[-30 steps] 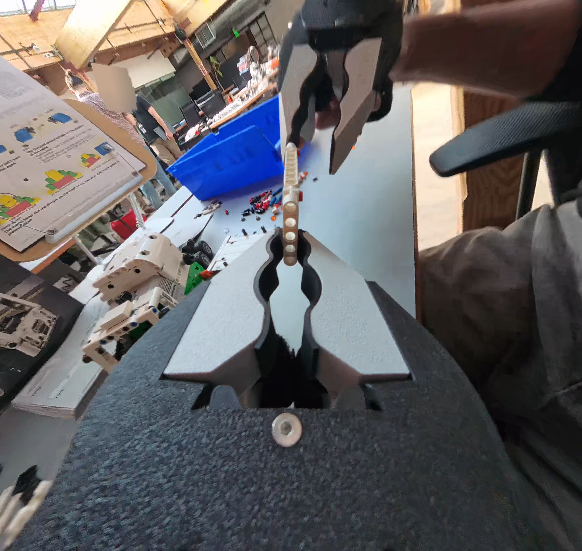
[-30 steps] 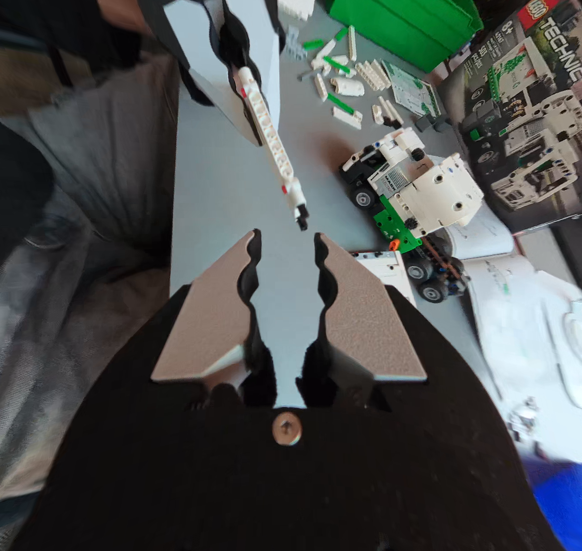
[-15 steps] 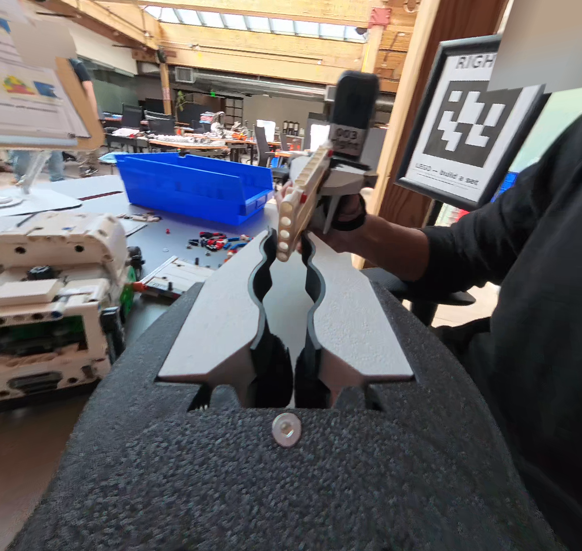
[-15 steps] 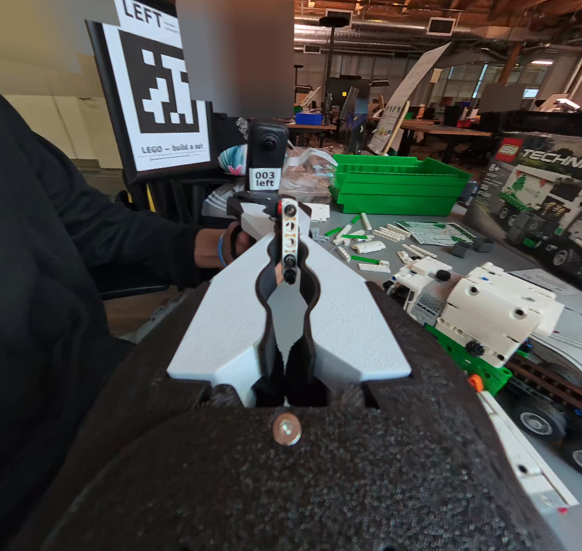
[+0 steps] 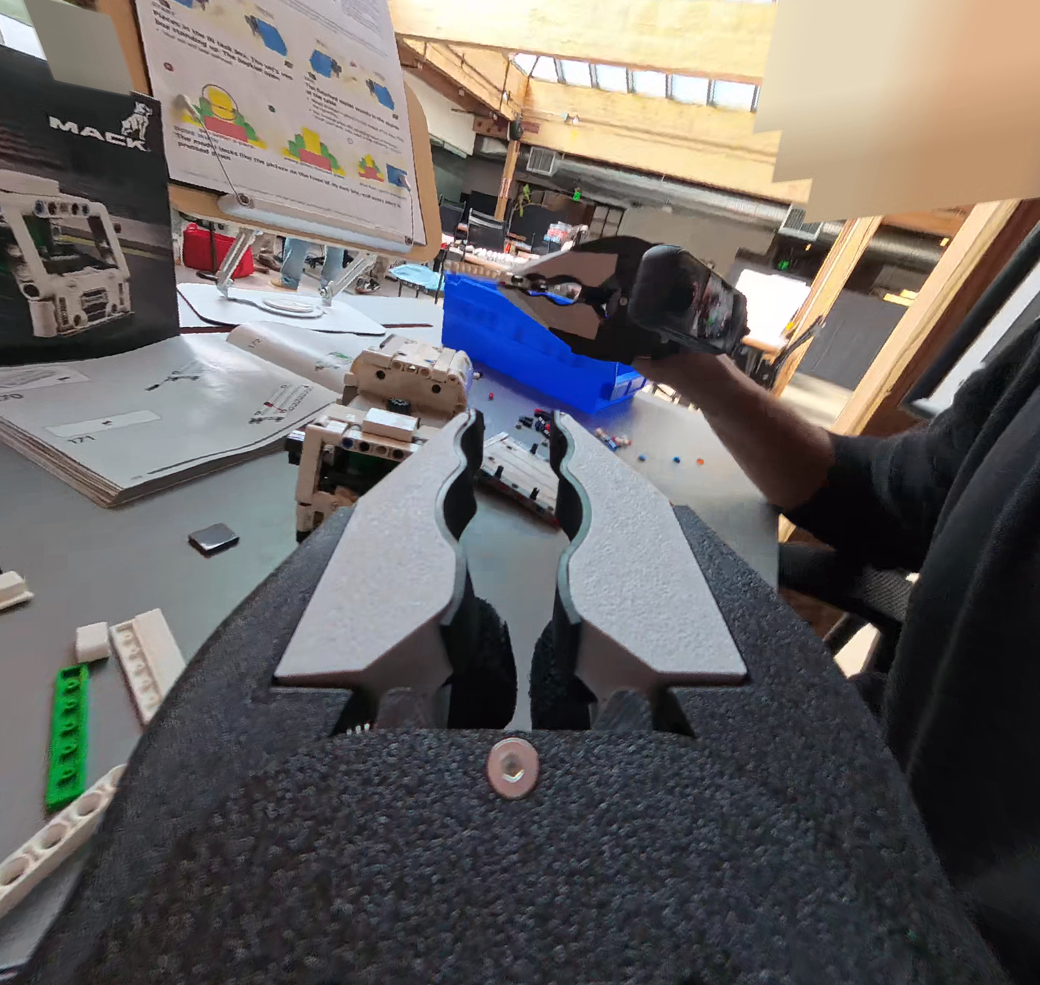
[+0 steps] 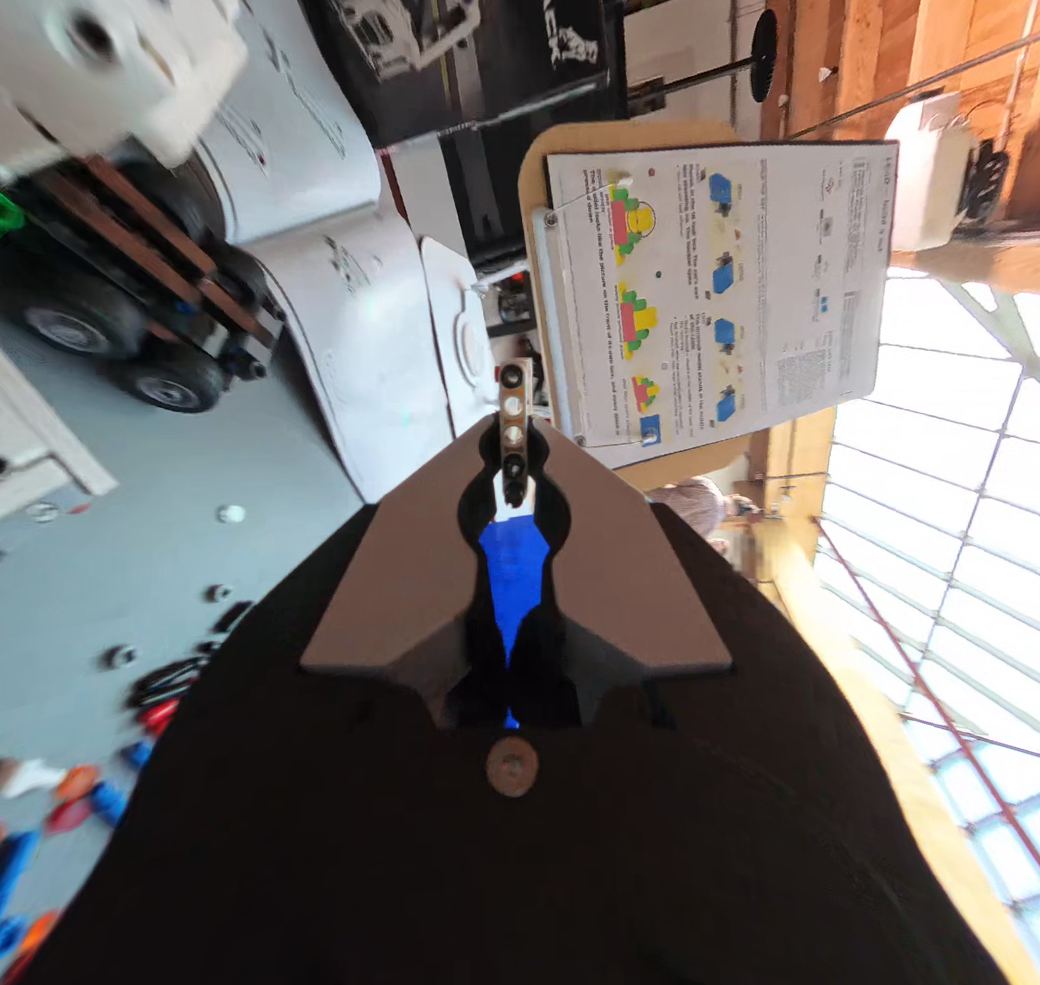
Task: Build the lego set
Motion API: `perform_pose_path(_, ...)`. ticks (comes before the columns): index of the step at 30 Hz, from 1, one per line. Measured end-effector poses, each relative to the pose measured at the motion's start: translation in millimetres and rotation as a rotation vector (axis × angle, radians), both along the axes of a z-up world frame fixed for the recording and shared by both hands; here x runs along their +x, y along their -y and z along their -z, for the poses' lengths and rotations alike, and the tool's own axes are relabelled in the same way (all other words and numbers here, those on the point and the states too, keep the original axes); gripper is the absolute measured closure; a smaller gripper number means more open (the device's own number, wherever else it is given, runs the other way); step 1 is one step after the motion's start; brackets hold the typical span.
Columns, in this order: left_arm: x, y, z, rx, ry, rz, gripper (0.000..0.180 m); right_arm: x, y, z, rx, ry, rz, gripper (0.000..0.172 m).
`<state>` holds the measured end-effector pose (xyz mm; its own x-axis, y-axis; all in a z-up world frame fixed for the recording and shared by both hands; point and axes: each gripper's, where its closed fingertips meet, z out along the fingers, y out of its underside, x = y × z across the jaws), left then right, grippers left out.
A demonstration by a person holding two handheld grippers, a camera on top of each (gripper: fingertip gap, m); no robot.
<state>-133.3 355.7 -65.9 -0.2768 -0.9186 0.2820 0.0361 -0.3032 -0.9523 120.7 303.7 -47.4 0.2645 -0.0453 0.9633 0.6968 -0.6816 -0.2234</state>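
Left wrist view: the left gripper hangs over the grey surface, jaws apart with nothing between them, a white truck model just beyond at centre. At upper right the right gripper is held sideways by a forearm reaching in from the right.

Right wrist view, rolled sideways: jaws clamp a tan holed beam, long axis pointing up-frame past the tips toward an instruction sheet.

Open workshop hall — timber ceiling beams with skylights between them, strong daylight. Wooden post on the right, grey tabletop in front, more desks and black chairs far back.
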Motion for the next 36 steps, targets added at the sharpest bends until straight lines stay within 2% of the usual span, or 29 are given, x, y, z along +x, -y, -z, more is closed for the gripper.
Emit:
perform_pose_path(2, 8, -4, 10, 0.122, -0.069, -0.025, 0.160, 11, -11, 4, 0.008, 0.125, -0.056, 0.168)
perform_pose_path(5, 18, -10, 22, 0.317, -0.132, -0.086, 0.164, 5, -11, 11, 0.067, 0.076, -0.143, 0.168)
perform_pose_path(7, 24, -11, 22, 0.373, -0.115, -0.113, 0.168, 7, -4, 12, 0.090, 0.108, -0.135, 0.168)
perform_pose_path(12, 32, -9, 20, 0.331, -0.095, -0.095, 0.166, 4, -6, 28, 0.105, 0.009, -0.164, 0.168)
perform_pose_path(17, 30, -12, 18, 0.281, -0.085, -0.074, 0.166, -5, -12, 41, 0.076, -0.016, -0.193, 0.168)
perform_pose_path(29, 34, 0, 27, 0.403, -0.117, -0.080, 0.166, -18, -10, 28, 0.124, -0.027, -0.235, 0.168)
perform_pose_path(36, 32, -1, 23, 0.406, -0.091, -0.102, 0.166, -22, -10, 25, 0.133, -0.035, -0.248, 0.168)
